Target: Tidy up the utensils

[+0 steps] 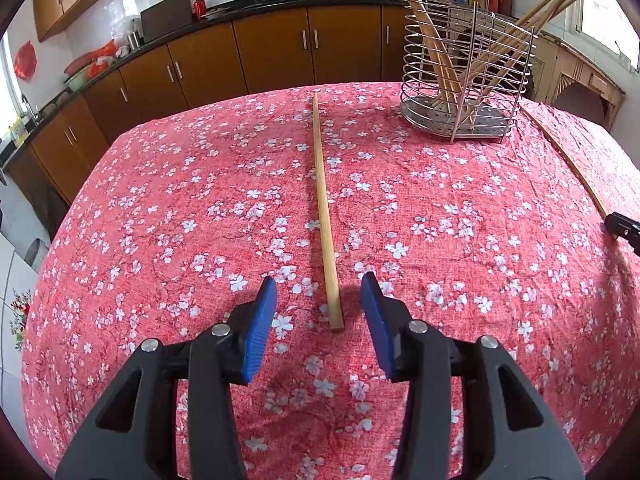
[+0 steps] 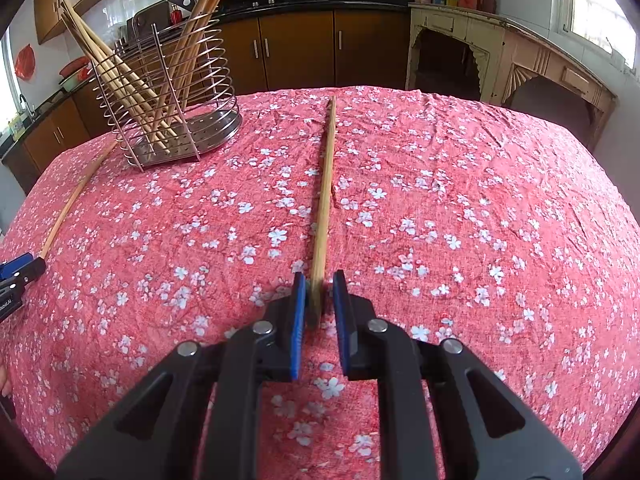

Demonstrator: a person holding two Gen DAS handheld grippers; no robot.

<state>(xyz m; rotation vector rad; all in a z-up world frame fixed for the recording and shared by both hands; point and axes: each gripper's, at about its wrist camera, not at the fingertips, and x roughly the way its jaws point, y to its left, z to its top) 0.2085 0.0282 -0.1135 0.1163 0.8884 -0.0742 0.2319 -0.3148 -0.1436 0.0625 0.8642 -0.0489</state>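
In the left wrist view a wooden chopstick (image 1: 323, 208) lies on the red floral tablecloth (image 1: 160, 220), its near end between the open blue pads of my left gripper (image 1: 319, 294), untouched. In the right wrist view my right gripper (image 2: 319, 289) has its pads closed around the near end of another chopstick (image 2: 326, 184) that lies on the cloth. The wire utensil holder (image 1: 464, 76) stands at the far right in the left view and holds several chopsticks; it also shows at the far left in the right wrist view (image 2: 172, 92).
The right gripper's chopstick (image 1: 568, 160) and the gripper's tip (image 1: 622, 228) show at the left view's right edge. The left gripper (image 2: 18, 276) and its chopstick (image 2: 76, 200) show at the right view's left edge. Brown cabinets (image 1: 272, 52) and a cream sideboard (image 2: 500, 52) stand beyond the table.
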